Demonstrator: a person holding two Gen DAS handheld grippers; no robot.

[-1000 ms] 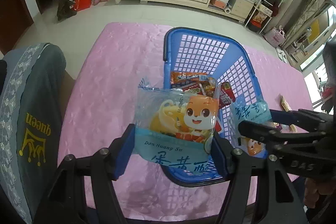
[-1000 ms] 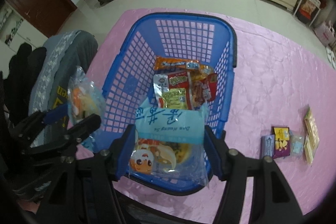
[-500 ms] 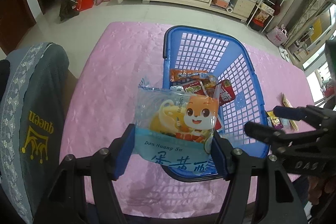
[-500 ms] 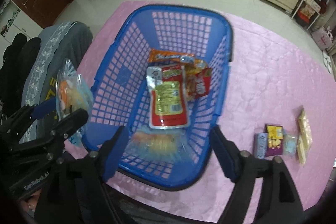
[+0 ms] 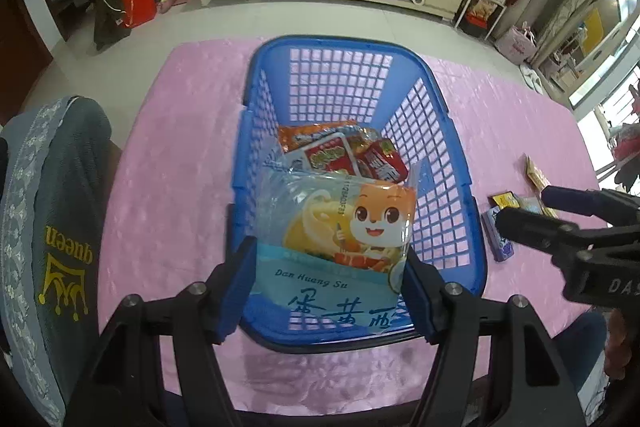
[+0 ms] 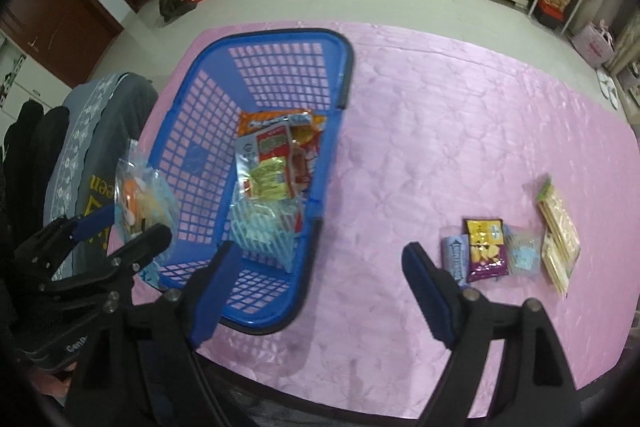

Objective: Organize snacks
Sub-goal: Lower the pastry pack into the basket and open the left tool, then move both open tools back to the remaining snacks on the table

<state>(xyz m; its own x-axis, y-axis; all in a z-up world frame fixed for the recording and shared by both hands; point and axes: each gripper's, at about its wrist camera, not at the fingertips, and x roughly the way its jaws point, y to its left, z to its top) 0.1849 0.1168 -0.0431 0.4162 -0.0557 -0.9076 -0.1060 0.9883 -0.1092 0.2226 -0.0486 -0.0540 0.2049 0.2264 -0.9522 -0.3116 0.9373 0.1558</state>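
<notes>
My left gripper (image 5: 328, 291) is shut on a light-blue snack bag (image 5: 340, 227) with a cartoon squirrel, held over the near end of the blue basket (image 5: 256, 99). Orange and red snack packets (image 5: 344, 155) lie inside the basket. In the right wrist view my right gripper (image 6: 320, 291) stands open with nothing between its fingers, over the pink cloth just right of the basket (image 6: 280, 43). A second light-blue bag (image 6: 264, 231) lies in the basket's near end. Several small snack packets (image 6: 486, 249) lie on the cloth to the right.
A chair with a grey cover (image 5: 52, 227) stands against the table's left edge. The pink tablecloth (image 6: 440, 107) stretches right of the basket. A long flat pale packet (image 6: 558, 227) lies at the far right of the snack row.
My right gripper opened and let its light-blue bag fall into the basket, then moved right, off the basket. My left gripper carried its bag right, over the basket's near end.
</notes>
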